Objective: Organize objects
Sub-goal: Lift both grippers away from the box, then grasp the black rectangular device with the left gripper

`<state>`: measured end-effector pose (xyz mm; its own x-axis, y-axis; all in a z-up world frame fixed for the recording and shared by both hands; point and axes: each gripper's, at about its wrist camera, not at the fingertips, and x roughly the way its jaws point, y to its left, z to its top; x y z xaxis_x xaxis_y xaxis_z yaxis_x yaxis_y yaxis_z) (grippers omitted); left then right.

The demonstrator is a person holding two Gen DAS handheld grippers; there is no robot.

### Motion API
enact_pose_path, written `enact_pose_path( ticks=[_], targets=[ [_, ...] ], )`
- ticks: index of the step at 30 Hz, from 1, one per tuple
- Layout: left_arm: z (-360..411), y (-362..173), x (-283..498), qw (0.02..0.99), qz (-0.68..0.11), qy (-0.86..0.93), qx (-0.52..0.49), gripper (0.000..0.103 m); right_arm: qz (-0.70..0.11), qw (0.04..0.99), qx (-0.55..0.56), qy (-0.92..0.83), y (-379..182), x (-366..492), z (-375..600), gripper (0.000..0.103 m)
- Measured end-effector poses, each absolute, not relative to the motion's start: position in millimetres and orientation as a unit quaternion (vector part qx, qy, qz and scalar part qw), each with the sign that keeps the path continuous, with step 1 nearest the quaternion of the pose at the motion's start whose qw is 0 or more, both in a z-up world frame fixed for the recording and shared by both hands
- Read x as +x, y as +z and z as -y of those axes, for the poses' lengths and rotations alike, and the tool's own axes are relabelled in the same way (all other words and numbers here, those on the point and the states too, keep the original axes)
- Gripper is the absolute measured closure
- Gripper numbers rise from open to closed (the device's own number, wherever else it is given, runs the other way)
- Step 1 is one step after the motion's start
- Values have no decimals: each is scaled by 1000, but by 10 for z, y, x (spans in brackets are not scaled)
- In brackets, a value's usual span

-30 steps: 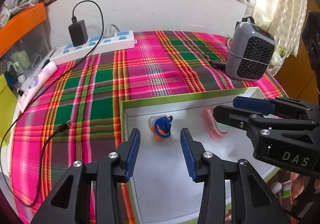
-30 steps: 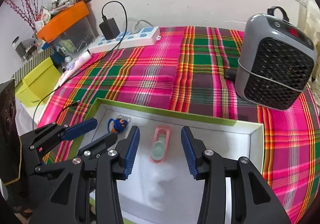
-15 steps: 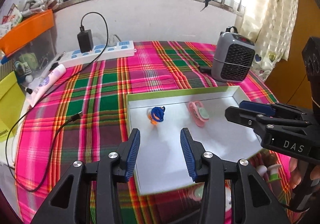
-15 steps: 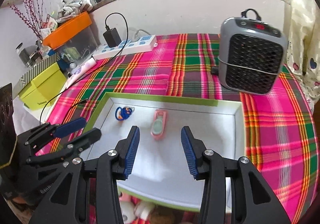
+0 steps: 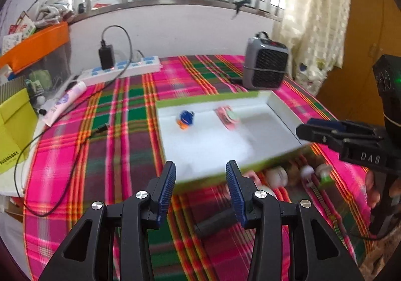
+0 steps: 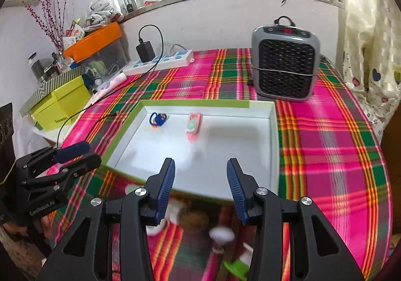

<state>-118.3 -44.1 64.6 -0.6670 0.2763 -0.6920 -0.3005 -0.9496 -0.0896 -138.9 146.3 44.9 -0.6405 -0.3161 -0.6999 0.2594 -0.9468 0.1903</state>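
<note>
A shallow white tray with a green rim (image 5: 208, 99) (image 6: 274, 135) lies on the plaid tablecloth. In it lie a small blue and orange toy (image 5: 186, 119) (image 6: 158, 119) and a pink case with a green centre (image 5: 227, 117) (image 6: 193, 127). Several small toys lie blurred on the cloth in front of the tray, among them a white round one (image 5: 277, 177) (image 6: 220, 234). My left gripper (image 5: 200, 188) is open and empty above the tray's near edge. My right gripper (image 6: 200, 187) is open and empty too, and shows at the right of the left wrist view (image 5: 315, 128).
A grey fan heater (image 5: 265, 69) (image 6: 285, 65) stands behind the tray. A white power strip with a black charger (image 5: 120, 69) (image 6: 160, 61) lies at the back left, its cable trailing over the cloth. A lotion tube (image 5: 64, 103) and a yellow-green box (image 6: 60, 103) sit at the left.
Both grippers have pulled back and up from the tray, staying open. The loose toys in front of the tray have come into view.
</note>
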Motion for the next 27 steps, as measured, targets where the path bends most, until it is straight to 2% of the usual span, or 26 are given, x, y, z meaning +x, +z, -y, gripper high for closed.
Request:
enact_pose_path(
  ticks=[13, 27],
  targets=[
    [390, 414, -915, 210, -33, 898, -385, 62, 34, 145, 384, -911, 334, -938, -1638, 59],
    [295, 235, -930, 224, -46, 884, -409, 62, 47, 121, 400, -907, 153, -745, -1874, 59]
  ],
)
